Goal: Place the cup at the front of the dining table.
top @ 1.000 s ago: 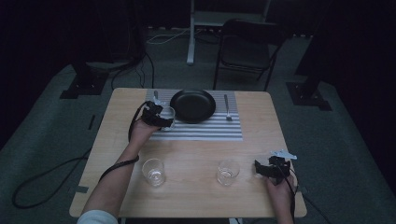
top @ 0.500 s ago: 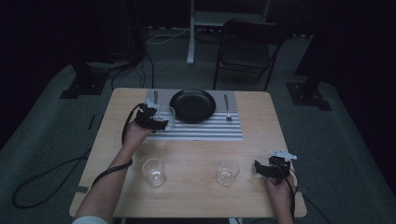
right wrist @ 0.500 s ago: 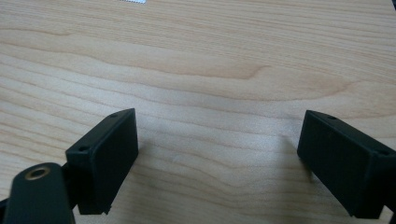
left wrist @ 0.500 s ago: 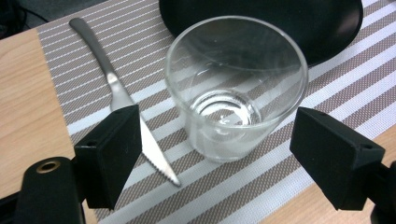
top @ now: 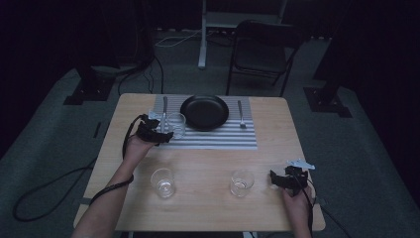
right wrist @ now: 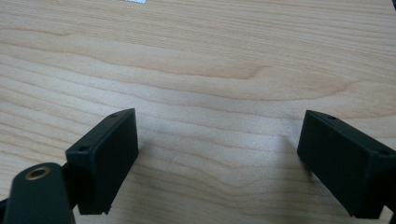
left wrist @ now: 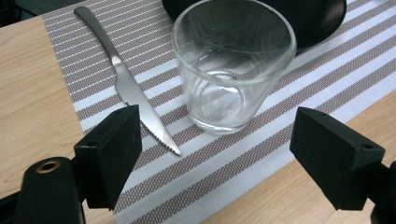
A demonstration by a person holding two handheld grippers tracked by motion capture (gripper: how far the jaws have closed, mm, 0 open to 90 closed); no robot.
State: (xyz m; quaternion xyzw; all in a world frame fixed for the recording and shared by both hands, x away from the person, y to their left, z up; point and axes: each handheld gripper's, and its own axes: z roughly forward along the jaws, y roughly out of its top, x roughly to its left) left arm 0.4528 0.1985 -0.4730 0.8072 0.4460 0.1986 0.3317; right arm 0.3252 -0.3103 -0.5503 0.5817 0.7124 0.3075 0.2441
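Operator: Where is the glass [left wrist: 233, 65], and what is the state of the left gripper [left wrist: 217, 156]?

Technician: The glass stands upright on the striped mat [left wrist: 261, 154], beside the knife [left wrist: 128, 86] and just in front of the black plate [left wrist: 322, 18]. The left gripper sits just short of it, jaws spread wide and holding nothing; the glass is not yet between them. The right gripper [right wrist: 219, 163] rests over bare table [right wrist: 201, 60], jaws likewise released.

Operator: How will the glass handle?

Technician: Judged from its look: rigid, light, empty, smooth-walled, so likely slippery and breakable under excess force. It tapers toward the base, so a low grip may slide.

Operator: Recommended hold?

Technician: Across the wall at mid-height or above, pads on opposite sides, closing gently. The knife tip lies near one jaw; it should be kept clear.
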